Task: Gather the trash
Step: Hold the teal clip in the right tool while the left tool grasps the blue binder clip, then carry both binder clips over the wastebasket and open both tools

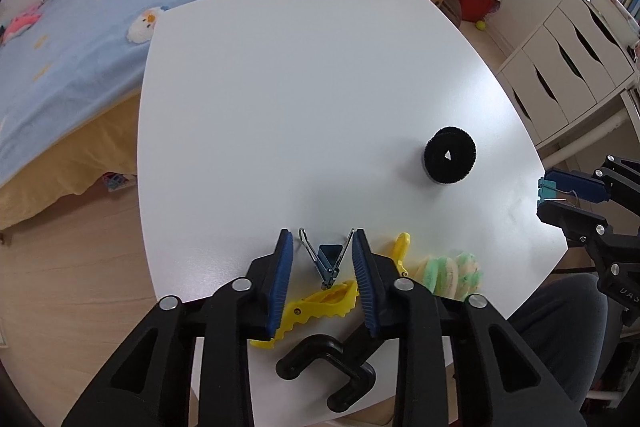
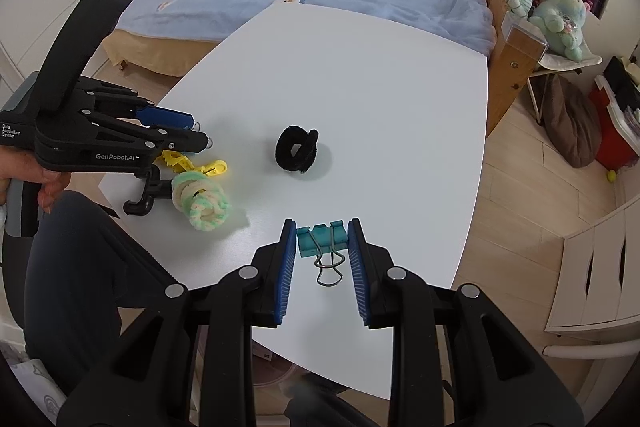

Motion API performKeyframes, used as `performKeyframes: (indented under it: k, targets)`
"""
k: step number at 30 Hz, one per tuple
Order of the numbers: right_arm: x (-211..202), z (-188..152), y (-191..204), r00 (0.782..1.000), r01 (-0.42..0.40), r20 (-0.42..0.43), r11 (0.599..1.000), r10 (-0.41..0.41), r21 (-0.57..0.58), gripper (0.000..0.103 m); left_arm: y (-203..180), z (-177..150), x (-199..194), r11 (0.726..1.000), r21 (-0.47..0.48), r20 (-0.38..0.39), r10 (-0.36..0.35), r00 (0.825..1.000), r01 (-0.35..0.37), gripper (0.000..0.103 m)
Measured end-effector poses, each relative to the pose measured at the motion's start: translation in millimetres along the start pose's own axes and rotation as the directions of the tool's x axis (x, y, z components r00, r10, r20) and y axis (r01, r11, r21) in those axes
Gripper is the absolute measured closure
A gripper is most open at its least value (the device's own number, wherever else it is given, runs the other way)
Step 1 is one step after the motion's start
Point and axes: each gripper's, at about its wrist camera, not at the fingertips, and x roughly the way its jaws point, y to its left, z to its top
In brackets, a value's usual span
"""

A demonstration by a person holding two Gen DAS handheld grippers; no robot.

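Left wrist: left gripper (image 1: pixel 323 255) closed on a binder clip (image 1: pixel 329 261) by its splayed wire handles, pads (image 1: pixel 282 271) pressing them. Yellow clip (image 1: pixel 320 303) directly under, black hook (image 1: pixel 324 367) nearer the camera, green scrunchie (image 1: pixel 452 273) to the right. Risk: wire handles fold or slip, clip drops; jaw may snag the yellow clip.

Right wrist: right gripper (image 2: pixel 322 247) clamps a teal clip (image 2: pixel 320 237) at its tips. Black scrunchie (image 2: pixel 298 149) ahead on the table (image 2: pixel 380 87). Risk: tip-only grip, clip could twist out.

Two teal binder clips (image 1: pixel 329 261) (image 2: pixel 321 238), clamped
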Motion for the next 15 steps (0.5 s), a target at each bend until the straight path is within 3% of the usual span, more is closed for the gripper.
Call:
performKeyframes:
  k: [9, 12, 15]
  targets:
    - [0, 2, 2, 1.000, 0.001, 0.010, 1.000, -0.001, -0.001, 0.077, -3, -1, -7, 1.000, 0.025, 0.043, 0.003, 0.999, -0.004, 0.082]
    - [-3, 3, 5, 1.000, 0.001, 0.019, 1.000, -0.001, -0.004, 0.077, -4, -2, -14, 0.999, 0.036, 0.066, 0.009, 0.998, -0.012, 0.090]
    - [-6, 5, 9, 1.000, -0.001, 0.029, 1.000, 0.001, -0.008, 0.077, -5, -3, -21, 0.999, 0.044, 0.090, 0.008, 0.996, -0.012, 0.090]
